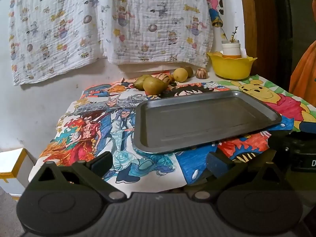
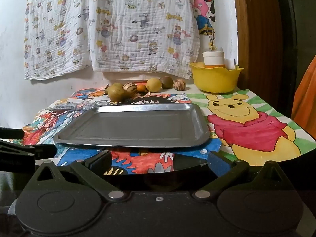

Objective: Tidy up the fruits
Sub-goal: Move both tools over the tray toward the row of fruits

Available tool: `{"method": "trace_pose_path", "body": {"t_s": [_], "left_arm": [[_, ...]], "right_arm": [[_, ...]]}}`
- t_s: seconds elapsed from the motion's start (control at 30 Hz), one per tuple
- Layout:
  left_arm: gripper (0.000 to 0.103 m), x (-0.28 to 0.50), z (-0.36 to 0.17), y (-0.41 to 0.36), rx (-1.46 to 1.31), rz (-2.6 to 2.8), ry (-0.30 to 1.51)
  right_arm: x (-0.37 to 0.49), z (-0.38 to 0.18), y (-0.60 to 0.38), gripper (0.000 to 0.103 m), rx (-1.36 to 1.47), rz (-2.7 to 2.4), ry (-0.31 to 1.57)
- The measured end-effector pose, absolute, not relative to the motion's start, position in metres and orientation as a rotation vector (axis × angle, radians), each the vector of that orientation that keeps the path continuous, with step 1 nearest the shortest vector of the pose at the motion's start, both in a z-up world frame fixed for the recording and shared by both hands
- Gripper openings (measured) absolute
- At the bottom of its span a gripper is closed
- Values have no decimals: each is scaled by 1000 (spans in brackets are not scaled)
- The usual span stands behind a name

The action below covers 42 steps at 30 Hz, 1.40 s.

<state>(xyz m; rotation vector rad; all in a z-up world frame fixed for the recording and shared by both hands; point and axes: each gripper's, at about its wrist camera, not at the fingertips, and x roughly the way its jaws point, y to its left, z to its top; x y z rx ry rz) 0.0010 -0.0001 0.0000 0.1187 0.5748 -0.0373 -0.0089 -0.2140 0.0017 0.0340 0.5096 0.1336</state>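
Behind the pears (image 1: 153,85), one fruit (image 1: 188,70) sits half hidden.

Both wrist cams face wall, low, near; share tray (image 1: 207,122) (image 2: 134,126).

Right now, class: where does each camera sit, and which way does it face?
Left wrist: behind the open left tongs, facing the metal tray and fruits from their left.
Right wrist: behind the open right tongs, facing the tray squarely; the left tongs' body shows at its left edge.
Shared: tray, fruits, yellow bowl, hanging cloth.
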Motion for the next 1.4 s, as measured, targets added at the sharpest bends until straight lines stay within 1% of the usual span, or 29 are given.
{"method": "trace_pose_path", "body": {"t_s": [0.27, 0.63, 1.4], "left_arm": [[103, 6, -5, 11, 111, -45, 582], [103, 8, -9, 5, 107, -42, 586], [103, 23, -4, 7, 110, 5, 590]], "right_arm": [[-5, 3, -215, 103, 43, 136, 530], [2, -4, -212, 103, 74, 115, 532], [15, -6, -215, 103, 87, 94, 542]]}}
